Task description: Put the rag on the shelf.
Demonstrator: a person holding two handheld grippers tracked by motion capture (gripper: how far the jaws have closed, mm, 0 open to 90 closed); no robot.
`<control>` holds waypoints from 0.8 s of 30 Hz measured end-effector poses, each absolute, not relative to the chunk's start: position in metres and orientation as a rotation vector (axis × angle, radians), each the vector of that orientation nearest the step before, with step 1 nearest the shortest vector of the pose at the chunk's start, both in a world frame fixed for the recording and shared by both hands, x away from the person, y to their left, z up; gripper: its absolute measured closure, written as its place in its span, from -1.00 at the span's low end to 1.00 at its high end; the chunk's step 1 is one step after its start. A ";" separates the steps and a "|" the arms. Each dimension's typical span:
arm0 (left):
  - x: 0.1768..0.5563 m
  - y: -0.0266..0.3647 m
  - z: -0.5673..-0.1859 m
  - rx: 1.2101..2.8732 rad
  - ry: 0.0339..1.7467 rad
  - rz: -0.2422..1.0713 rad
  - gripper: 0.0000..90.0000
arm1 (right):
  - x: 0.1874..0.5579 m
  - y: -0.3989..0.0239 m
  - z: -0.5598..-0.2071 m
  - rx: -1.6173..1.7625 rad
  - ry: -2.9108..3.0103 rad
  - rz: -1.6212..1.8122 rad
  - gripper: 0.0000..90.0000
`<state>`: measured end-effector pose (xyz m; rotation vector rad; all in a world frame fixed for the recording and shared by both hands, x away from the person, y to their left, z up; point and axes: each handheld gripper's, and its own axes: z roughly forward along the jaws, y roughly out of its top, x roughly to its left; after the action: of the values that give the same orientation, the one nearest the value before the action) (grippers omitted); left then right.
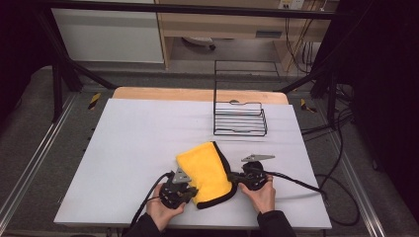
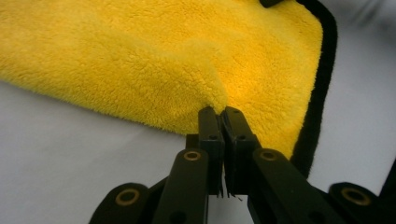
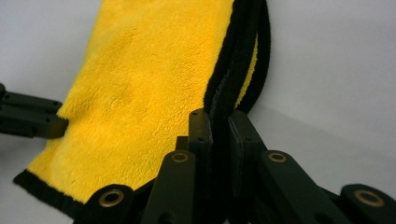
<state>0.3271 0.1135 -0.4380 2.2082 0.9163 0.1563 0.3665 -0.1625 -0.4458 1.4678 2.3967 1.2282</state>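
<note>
A folded yellow towel [image 1: 205,170] with black edging lies near the front of the white table [image 1: 133,148]. My left gripper [image 1: 190,190] is at the towel's left front edge. In the left gripper view the left gripper [image 2: 223,112] is shut on a pinched ridge of the yellow towel [image 2: 140,60]. My right gripper [image 1: 233,178] is at the towel's right side. In the right gripper view the right gripper [image 3: 219,116] is shut on the black hem of the towel [image 3: 140,93], whose layers stand up between the jaws. The left gripper [image 3: 56,125] touches the towel's far edge there.
A black wire basket [image 1: 239,117] stands at the back right of the table. A wooden board [image 1: 197,94] shows along the table's far edge. Black cables [image 1: 301,182] trail off both grippers, the right one running over the table's right edge.
</note>
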 end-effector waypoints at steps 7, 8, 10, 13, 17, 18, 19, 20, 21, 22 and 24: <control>0.332 0.143 -0.431 2.257 0.881 0.169 0.93 | 0.339 -0.138 -0.448 1.580 2.308 1.245 0.78; 0.333 0.146 -0.431 2.265 0.873 0.175 0.93 | 0.336 -0.134 -0.448 1.577 2.294 1.243 0.77; 0.333 0.150 -0.431 2.286 0.846 0.190 0.93 | 0.329 -0.129 -0.450 1.588 2.270 1.256 0.76; 0.335 0.156 -0.432 2.286 0.836 0.180 0.93 | 0.324 -0.124 -0.451 1.576 2.267 1.270 0.75; 0.333 0.155 -0.436 2.272 0.814 0.202 0.91 | 0.326 -0.125 -0.453 1.520 2.266 1.246 0.46; 0.333 0.156 -0.436 2.273 0.797 0.210 0.89 | 0.327 -0.127 -0.452 1.485 2.267 1.235 0.33; 0.332 0.157 -0.436 2.255 0.799 0.216 0.85 | 0.329 -0.128 -0.451 1.453 2.276 1.231 0.24; 0.332 0.159 -0.434 2.235 0.804 0.217 0.79 | 0.330 -0.130 -0.450 1.426 2.271 1.232 0.12; 0.332 0.162 -0.433 2.224 0.807 0.229 0.72 | 0.333 -0.133 -0.447 1.399 2.272 1.243 -0.03; 0.332 0.166 -0.430 2.199 0.821 0.255 0.60 | 0.335 -0.135 -0.446 1.371 2.280 1.245 -0.13; 0.336 0.174 -0.427 2.159 0.844 0.273 0.31 | 0.341 -0.141 -0.443 1.318 2.297 1.256 -0.28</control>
<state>0.3357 0.1738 -0.4269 2.1591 0.8442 0.2734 0.3406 -0.1406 -0.4434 1.3181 2.2970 1.2556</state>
